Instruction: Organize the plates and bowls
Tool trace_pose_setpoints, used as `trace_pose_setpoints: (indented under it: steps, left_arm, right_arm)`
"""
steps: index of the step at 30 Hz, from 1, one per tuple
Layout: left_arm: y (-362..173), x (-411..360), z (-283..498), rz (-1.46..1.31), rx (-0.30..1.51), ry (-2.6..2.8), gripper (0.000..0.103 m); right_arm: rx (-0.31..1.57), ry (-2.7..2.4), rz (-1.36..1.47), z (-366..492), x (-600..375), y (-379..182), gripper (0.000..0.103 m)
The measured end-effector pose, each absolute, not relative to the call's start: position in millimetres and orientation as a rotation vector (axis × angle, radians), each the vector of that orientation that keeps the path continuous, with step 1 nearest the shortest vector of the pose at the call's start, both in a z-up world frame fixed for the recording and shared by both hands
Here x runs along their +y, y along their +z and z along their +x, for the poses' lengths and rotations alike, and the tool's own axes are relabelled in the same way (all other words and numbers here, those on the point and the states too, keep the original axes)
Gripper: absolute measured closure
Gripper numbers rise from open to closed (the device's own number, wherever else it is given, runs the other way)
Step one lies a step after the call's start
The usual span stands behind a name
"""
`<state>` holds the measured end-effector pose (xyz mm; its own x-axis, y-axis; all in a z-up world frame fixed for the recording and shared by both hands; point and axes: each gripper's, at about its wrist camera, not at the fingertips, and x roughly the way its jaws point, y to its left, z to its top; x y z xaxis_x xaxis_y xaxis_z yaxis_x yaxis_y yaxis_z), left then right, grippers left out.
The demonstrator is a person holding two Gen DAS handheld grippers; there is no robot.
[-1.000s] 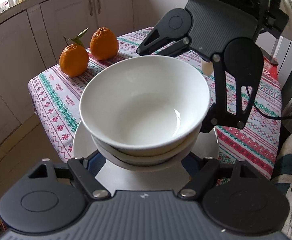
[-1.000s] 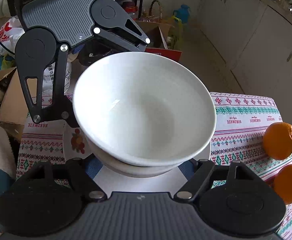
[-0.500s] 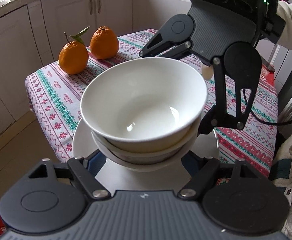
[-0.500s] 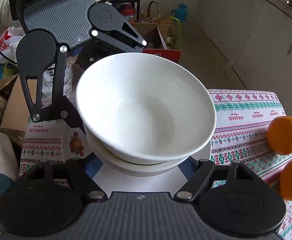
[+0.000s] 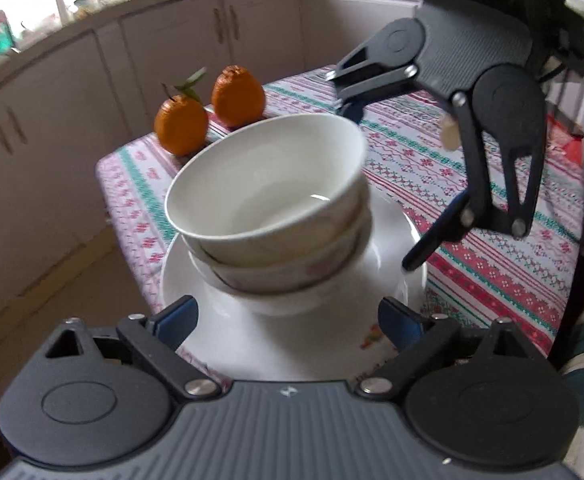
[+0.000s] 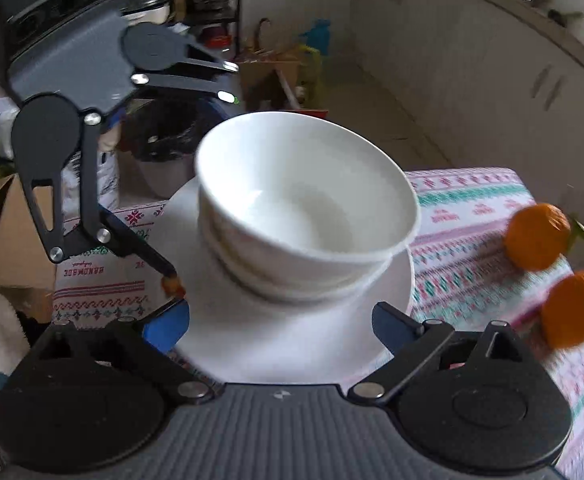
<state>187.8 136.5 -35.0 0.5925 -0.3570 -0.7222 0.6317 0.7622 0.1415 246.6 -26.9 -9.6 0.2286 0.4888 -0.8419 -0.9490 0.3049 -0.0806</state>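
A stack of white bowls sits on a white plate on the patterned tablecloth; the top bowl leans slightly. The stack also shows in the right wrist view on the plate. My left gripper is open, its blue-padded fingers apart at the plate's near rim. My right gripper is open on the opposite side of the plate. Each gripper shows in the other's view, the right and the left, both above the plate and clear of the bowls.
Two oranges lie at the table's far corner, also in the right wrist view. The tablecloth covers the table. Cabinets run along the wall. Boxes and bags stand on the floor beyond the table.
Both grippers have drawn back and up from the bowl stack. More of the plate shows around the bowls, which have stayed on the plate.
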Motion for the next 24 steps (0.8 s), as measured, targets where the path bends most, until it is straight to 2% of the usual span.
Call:
trace_pose_setpoints:
  steps: [5,14,19,24]
  left_arm:
    - [-18.9,124.1,144.5,0.381,0.645,-0.471,0.002]
    - [-8.6,97.0,74.0,0.095,0.464,-0.092,0.001]
    - [-2.7,80.4,59.1,-0.026,0.516,0.103,0.001]
    - [2.9,62.7,31.2,-0.022,0.496,0.137,0.001]
  right_arm:
    - [0.761,0.937,-0.63,210.8,-49.9,3.0,0.0]
    - [0.736,0.452,-0.344,141.2,-86.0,-0.2,0.0]
    - [0.701,0.225,-0.135,96.2,-113.1,8.1,0.0]
    - [0.612,0.115,-0.142,55.6,-118.1,23.9,0.0]
